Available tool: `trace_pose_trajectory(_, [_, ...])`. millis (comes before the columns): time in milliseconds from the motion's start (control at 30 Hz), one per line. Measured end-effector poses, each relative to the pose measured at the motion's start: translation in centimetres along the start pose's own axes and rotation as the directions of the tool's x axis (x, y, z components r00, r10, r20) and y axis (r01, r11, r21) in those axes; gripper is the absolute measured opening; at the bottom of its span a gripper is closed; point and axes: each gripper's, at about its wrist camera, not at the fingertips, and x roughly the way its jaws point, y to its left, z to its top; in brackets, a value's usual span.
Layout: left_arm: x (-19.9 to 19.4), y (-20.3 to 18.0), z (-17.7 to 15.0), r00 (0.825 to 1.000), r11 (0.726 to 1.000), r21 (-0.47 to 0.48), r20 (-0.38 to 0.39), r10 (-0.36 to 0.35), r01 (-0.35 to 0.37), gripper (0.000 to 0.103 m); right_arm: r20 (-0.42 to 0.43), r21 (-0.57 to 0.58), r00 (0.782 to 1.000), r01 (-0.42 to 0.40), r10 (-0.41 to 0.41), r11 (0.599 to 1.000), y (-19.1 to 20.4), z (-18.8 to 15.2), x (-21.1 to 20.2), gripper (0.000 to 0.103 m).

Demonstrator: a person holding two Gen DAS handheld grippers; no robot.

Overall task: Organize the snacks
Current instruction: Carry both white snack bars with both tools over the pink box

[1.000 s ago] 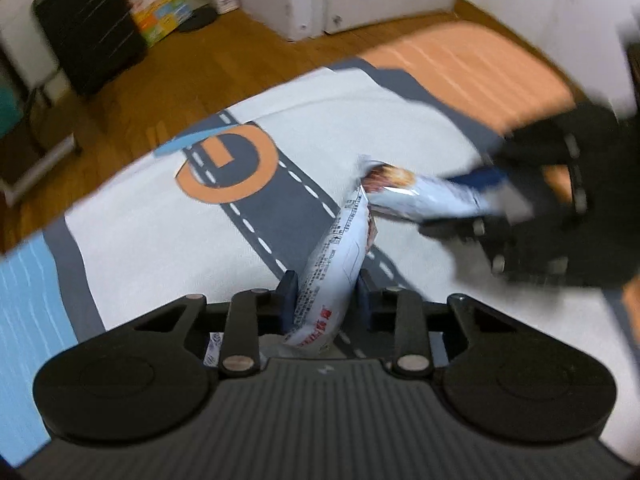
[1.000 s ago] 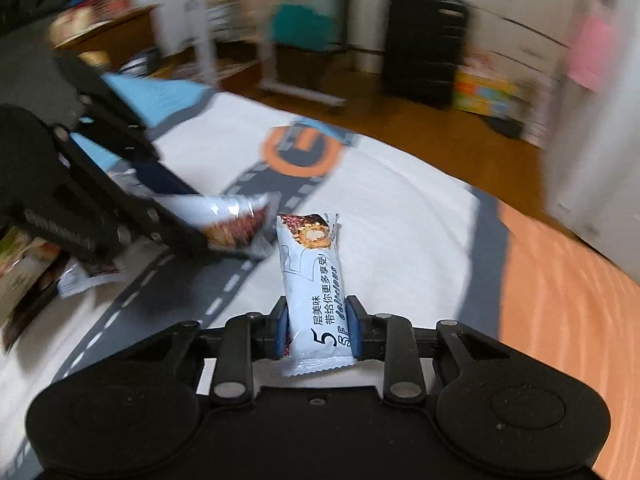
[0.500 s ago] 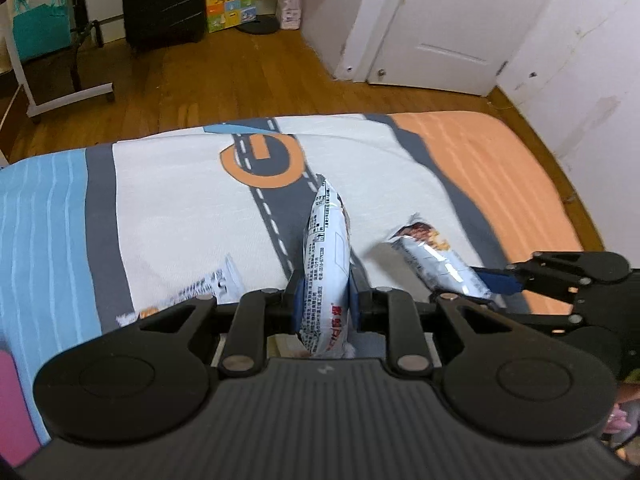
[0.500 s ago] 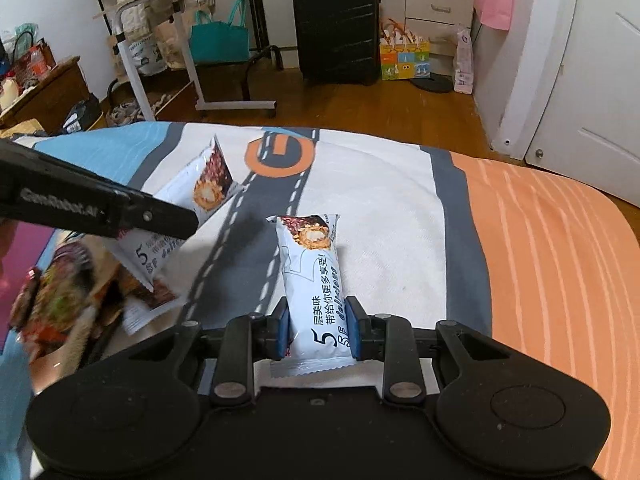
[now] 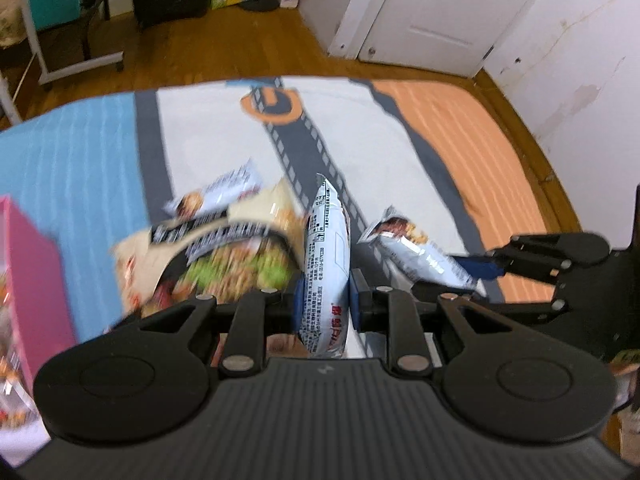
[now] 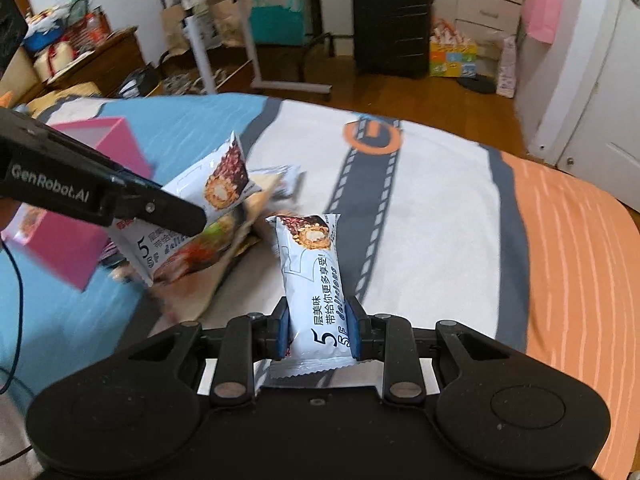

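Both grippers were clamped on snack bars, left gripper pinching its bar edge-on, right gripper gripping its bar low; pink box at ten o'clock; either slick wrapper risked slipping out.

White-and-blue snack bar wrappers, pink box, blue, white, orange bedspread with grey road print

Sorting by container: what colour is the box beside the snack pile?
Pink; the box shows best in the right wrist view, left of the snack pile.
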Motion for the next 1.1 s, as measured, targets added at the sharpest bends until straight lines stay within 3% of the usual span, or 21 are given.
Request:
trace_pose_trajectory(167, [-2.9, 0.7, -3.1, 0.998, 0.999, -0.027, -0.063, -0.028, 0.026, 0.021, -0.025, -0.036, 0.999, -0.048, 0.047, 0.998, 2.8, -0.4, -2.5, 0.032])
trace_pose_trajectory(300, [-6.2, 1.6, -6.0, 0.998, 0.998, -0.051, -0.060, -0.026, 0.023, 0.021, -0.044, -0.069, 0.992, -0.124, 0.121, 0.990, 5.3, -0.4, -4.6, 0.032])
trace_pose_trajectory(500, [-11.6, 4.0, -9.7, 0.999, 0.994, -0.106, -0.037, 0.028, -0.032, 0.021, -0.083, -0.094, 0.960, -0.275, 0.267, 0.957, 9.8, 0.6, -6.6, 0.032])
trace_pose_trajectory(667, [-16.2, 6.9, -11.2, 0.995, 0.987, -0.134, 0.011, 0.096, -0.094, 0.021, -0.065, -0.246, 0.945, -0.328, 0.322, 0.912, 15.3, 2.5, -7.6, 0.032])
trace_pose_trajectory(767, [-18.7, 9.3, -11.5, 0.983, 0.971, -0.163, 0.041, 0.182, -0.173, 0.021, -0.058, -0.340, 0.931, -0.358, 0.361, 0.870, 18.3, 4.0, -7.2, 0.032])
trace_pose_trajectory(933, [-21.2, 14.0, -11.3, 0.952, 0.933, -0.241, 0.082, 0.294, -0.268, 0.022, 0.006, -0.518, 0.945, -0.276, 0.326, 0.809, 23.6, 6.6, -4.6, 0.032])
trace_pose_trajectory(1100, [-20.7, 17.9, -10.8, 0.928, 0.901, -0.307, 0.112, 0.355, -0.308, 0.022, -0.043, -0.523, 0.928, -0.335, 0.369, 0.784, 26.6, 10.6, 0.4, 0.032])
